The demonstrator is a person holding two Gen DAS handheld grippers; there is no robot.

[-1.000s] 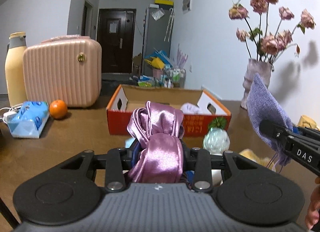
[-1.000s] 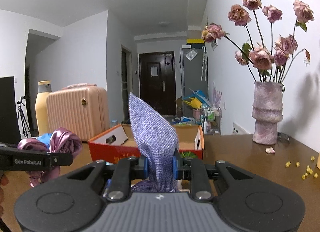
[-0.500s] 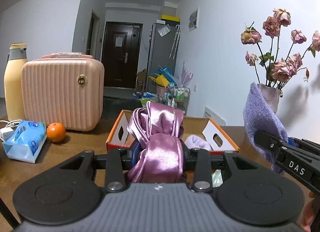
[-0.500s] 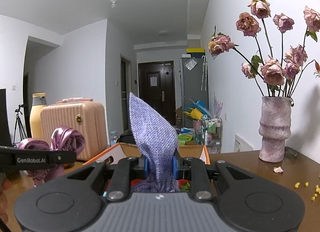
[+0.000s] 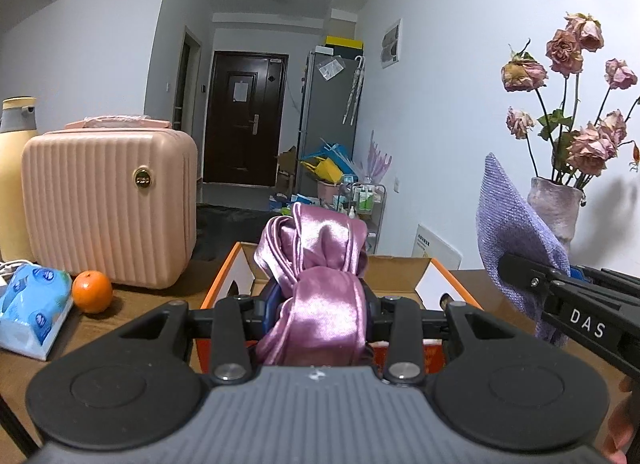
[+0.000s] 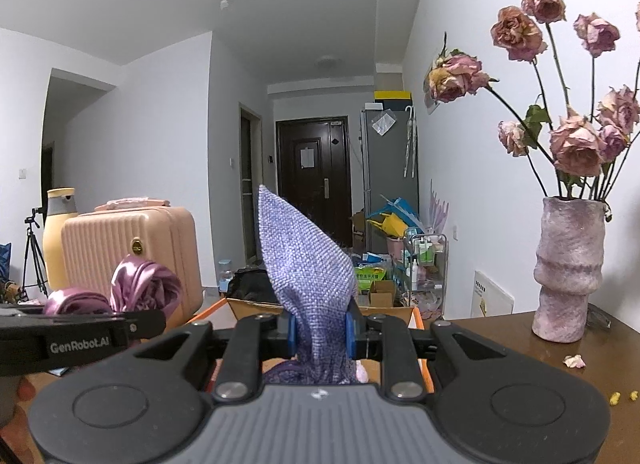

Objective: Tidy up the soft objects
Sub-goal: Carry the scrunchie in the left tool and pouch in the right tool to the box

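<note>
My left gripper (image 5: 320, 306) is shut on a bunched shiny pink satin cloth (image 5: 316, 264), which stands up between its blue pads. It hangs just in front of an open orange cardboard box (image 5: 436, 280) on the brown table (image 5: 120, 316). My right gripper (image 6: 320, 328) is shut on a lavender knitted cloth (image 6: 304, 260) that rises to a point above the same orange box (image 6: 418, 314). From the left wrist view the right gripper (image 5: 520, 268) shows at the right edge with the lavender cloth (image 5: 512, 223). In the right wrist view the left gripper (image 6: 136, 322) holds the satin cloth (image 6: 140, 288).
A pink ribbed suitcase (image 5: 108, 207), a yellow bottle (image 5: 16, 167), an orange (image 5: 92, 291) and a blue tissue pack (image 5: 32, 308) stand at the left. A vase of dried roses (image 6: 568, 272) stands at the right by the wall. Petal bits (image 6: 574, 360) lie on the table.
Both grippers have risen and moved toward the box with their cloths held. The box now sits lower and closer under them, and the small objects in front of it have dropped out of sight.
</note>
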